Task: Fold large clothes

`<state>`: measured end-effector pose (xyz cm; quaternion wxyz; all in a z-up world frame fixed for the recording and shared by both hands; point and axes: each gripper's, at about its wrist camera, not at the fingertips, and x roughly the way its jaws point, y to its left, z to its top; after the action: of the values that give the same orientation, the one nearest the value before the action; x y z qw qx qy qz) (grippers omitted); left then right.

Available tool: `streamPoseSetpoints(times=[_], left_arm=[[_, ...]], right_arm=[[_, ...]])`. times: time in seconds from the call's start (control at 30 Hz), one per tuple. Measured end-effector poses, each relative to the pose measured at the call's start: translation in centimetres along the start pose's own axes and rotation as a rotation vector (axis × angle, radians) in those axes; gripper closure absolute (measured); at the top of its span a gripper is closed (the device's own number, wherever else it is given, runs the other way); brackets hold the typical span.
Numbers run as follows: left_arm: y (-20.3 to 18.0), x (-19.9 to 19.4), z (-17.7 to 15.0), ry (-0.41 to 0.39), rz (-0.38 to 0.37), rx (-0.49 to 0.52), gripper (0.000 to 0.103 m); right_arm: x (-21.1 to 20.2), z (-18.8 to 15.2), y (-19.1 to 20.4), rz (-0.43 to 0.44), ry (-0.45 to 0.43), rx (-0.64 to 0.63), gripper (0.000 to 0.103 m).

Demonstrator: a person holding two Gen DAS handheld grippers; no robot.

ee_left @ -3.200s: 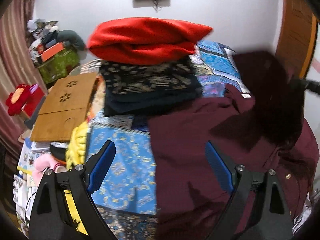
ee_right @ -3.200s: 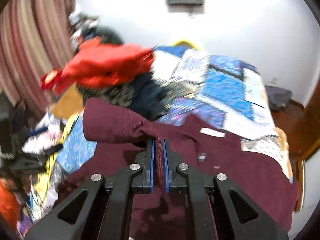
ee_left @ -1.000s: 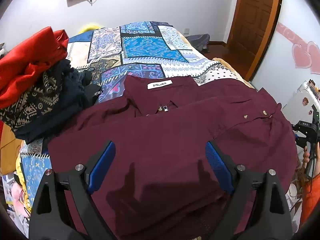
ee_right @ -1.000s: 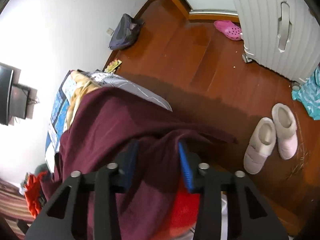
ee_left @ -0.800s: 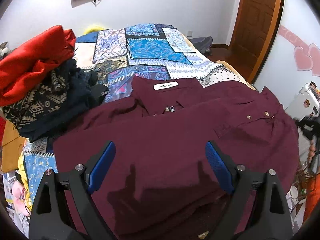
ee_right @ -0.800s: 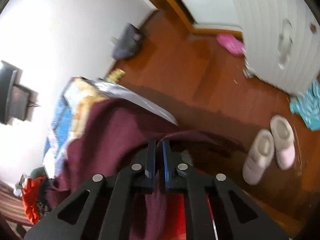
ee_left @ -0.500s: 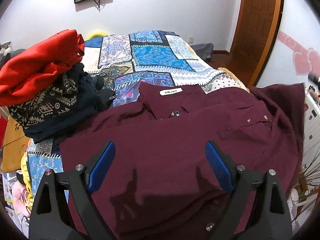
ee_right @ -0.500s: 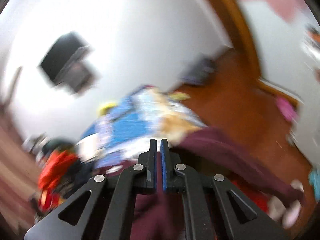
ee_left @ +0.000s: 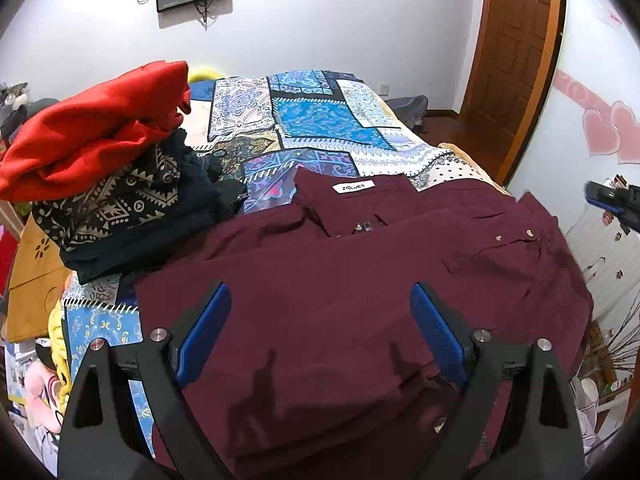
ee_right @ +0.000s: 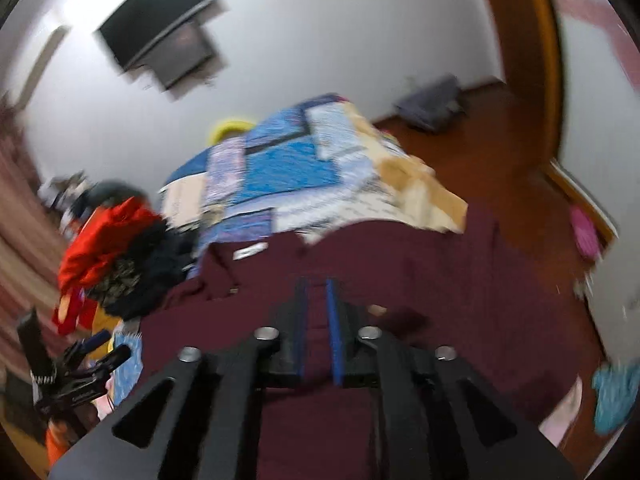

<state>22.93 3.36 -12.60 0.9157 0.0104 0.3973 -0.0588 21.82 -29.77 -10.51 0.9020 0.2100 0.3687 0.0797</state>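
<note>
The maroon shirt (ee_left: 360, 280) lies spread on the patchwork bedspread (ee_left: 312, 120), its collar toward 12 o'clock, with a stack of folded clothes (ee_left: 104, 168) just beside it at 10 o'clock. The left gripper (ee_left: 320, 320) hovers over the shirt's lower half with its 2 fingers spread wide and empty. The right gripper (ee_right: 318, 316), in a blurred view, has its fingers drawn close with only a narrow gap; whether they pinch the cloth I cannot tell.

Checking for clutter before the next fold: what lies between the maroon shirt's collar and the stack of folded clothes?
Only bare patchwork bedspread between the maroon shirt and the stack of folded clothes, seen in the left wrist view.
</note>
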Motion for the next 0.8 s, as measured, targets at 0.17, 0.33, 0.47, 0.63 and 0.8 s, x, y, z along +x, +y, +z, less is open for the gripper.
streamPoseSetpoints(times=[0.17, 0.33, 0.47, 0.63, 0.8], left_arm=[[-0.1, 1.3, 0.1, 0.027, -0.005, -0.026, 0.012], [-1.5, 2.0, 0.4, 0.040, -0.018, -0.008, 0.012], [-2.8, 2.2, 0.6, 0.044, -0.018, 0.026, 0.012], [-4.0, 2.4, 0.6, 0.054, -0.015, 0.054, 0.012], [-4.3, 2.7, 0.6, 0.068, -0.002, 0.063, 0.012]], right_arm=[[-3.5, -0.1, -6.5, -0.113, -0.083, 0.152, 0.039], [-3.8, -2.1, -13.2, -0.158, -0.053, 0.369, 0.039], [-1.6, -5.7, -18.4, -0.149, 0.055, 0.545, 0.039], [1.0, -9.6, -21.0, -0.083, 0.142, 0.696, 0.039], [1.5, -9.9, -21.4, -0.045, 0.104, 0.737, 0.039]])
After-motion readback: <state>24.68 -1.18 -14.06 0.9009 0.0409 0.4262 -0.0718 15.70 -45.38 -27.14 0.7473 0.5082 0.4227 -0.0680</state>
